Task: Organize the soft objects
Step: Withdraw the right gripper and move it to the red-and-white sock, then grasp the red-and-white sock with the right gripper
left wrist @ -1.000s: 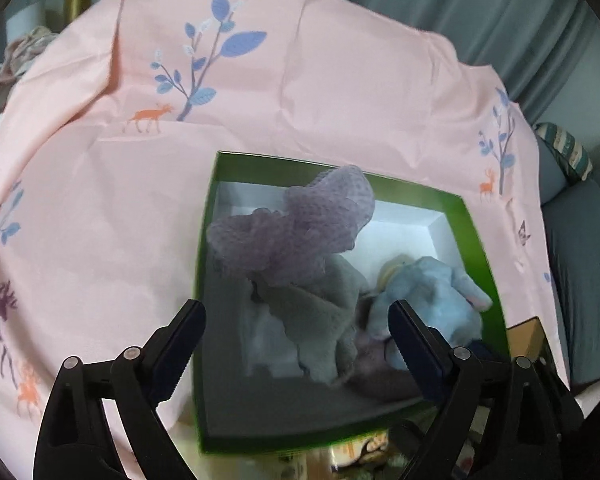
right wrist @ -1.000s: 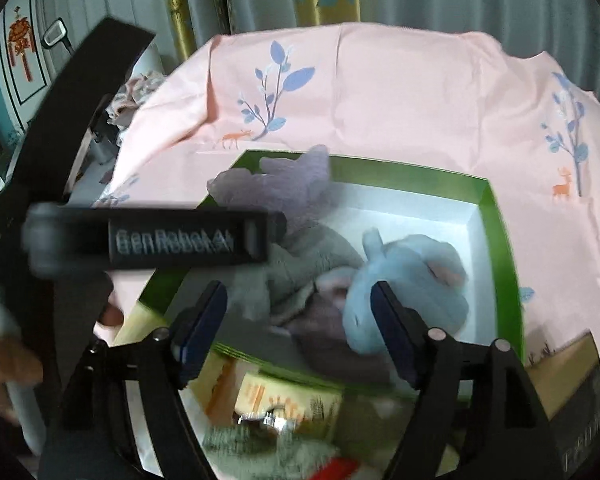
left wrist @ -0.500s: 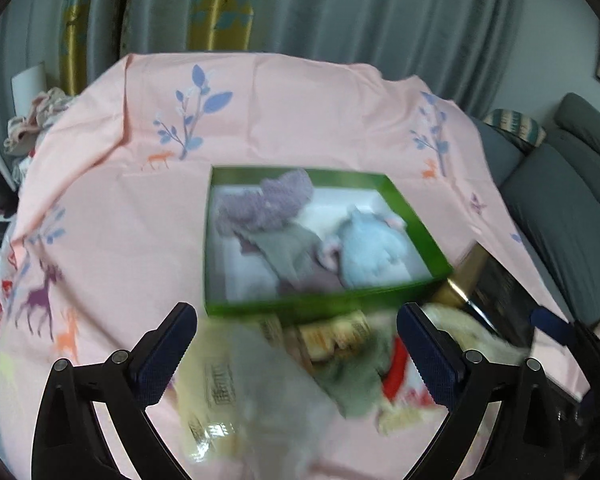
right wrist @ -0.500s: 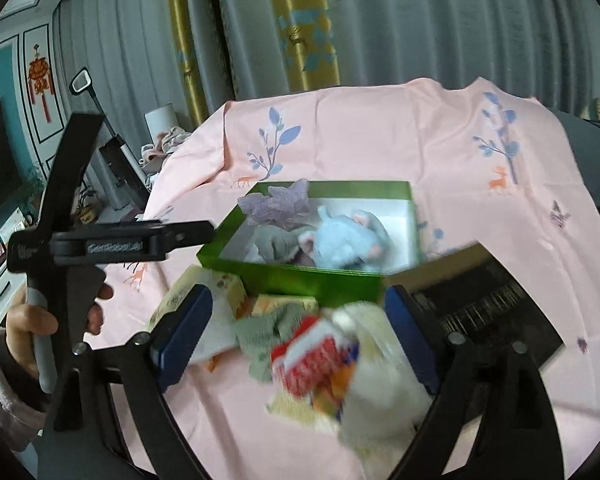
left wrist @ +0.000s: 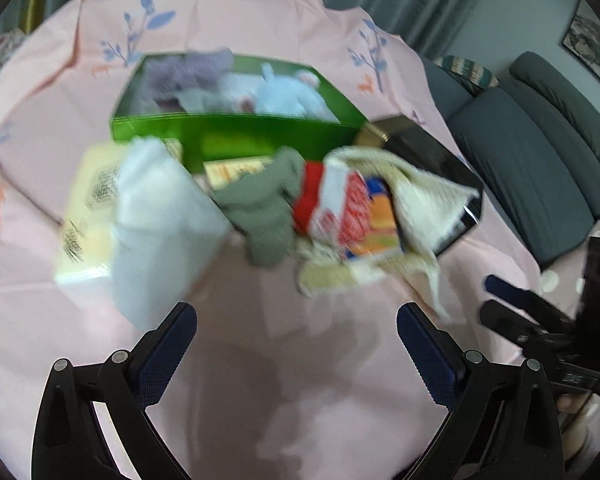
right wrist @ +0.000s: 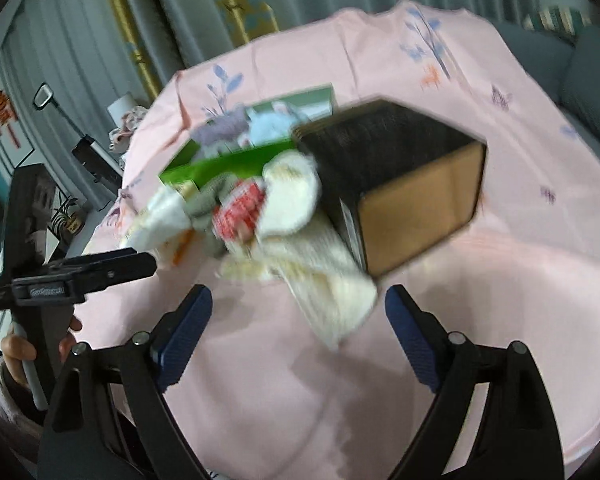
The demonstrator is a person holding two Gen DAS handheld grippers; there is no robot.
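Both tongs, left (left wrist: 296, 338) and right (right wrist: 298, 320), angle downward, spread wide and seemingly empty above the blurred cloth pile (left wrist: 340, 216).

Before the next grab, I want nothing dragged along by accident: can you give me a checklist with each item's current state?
1. Left gripper open, nothing between the fingers: ok.
2. Right gripper open and empty, jaws just widened: ok.
3. Green box has room beside the blue plush: ok.
4. Grey cloth free to lift: not ok, it touches the red packet.
5. Cream towel clear of the black box: not ok, it lies against it.
6. Sharp view of the pile: not ok, both views are blurred.
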